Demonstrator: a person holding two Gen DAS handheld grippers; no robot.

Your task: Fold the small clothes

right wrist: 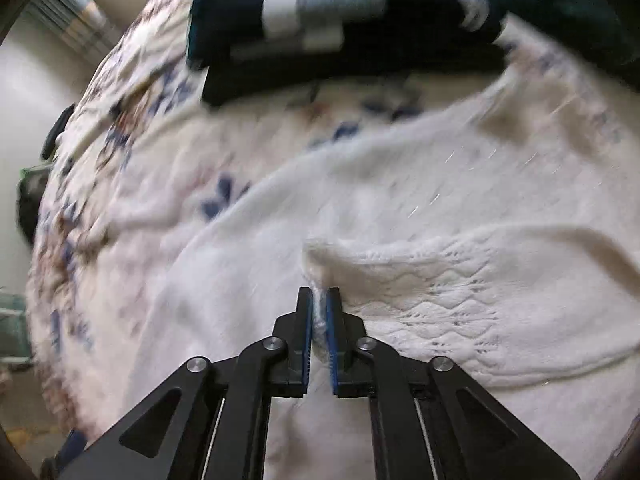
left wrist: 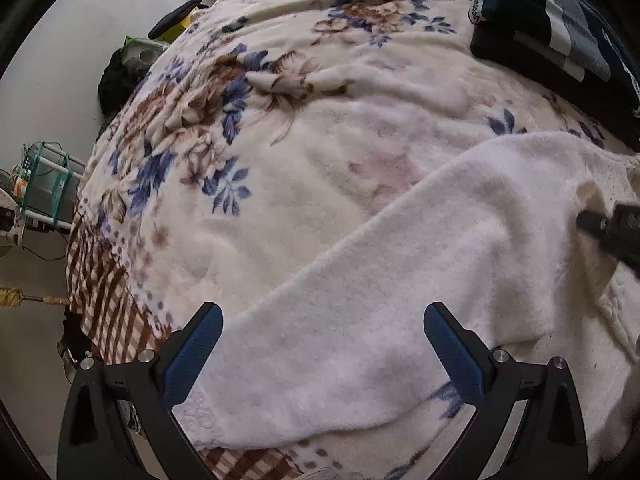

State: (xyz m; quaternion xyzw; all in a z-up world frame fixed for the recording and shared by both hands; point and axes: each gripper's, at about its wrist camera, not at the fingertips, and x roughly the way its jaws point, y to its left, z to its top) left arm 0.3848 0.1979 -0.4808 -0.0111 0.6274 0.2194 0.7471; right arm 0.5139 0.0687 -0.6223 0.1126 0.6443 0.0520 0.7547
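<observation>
A white fluffy knit garment [left wrist: 400, 288] lies spread on a floral blanket [left wrist: 280, 120]. My left gripper [left wrist: 322, 320] is open, its blue-padded fingers [left wrist: 192, 356] apart just above the garment's near sleeve, holding nothing. My right gripper [right wrist: 319, 300] is shut on a raised fold of the white garment [right wrist: 420, 280], next to its lacy patterned part. The right gripper also shows in the left wrist view [left wrist: 612, 232] at the right edge, on the garment. The right wrist view is motion-blurred.
A stack of folded dark clothes with white and grey stripes [left wrist: 552, 32] [right wrist: 320, 20] sits at the far right of the bed. The bed's left edge drops to a floor with a rack [left wrist: 44, 184] and dark items [left wrist: 120, 80].
</observation>
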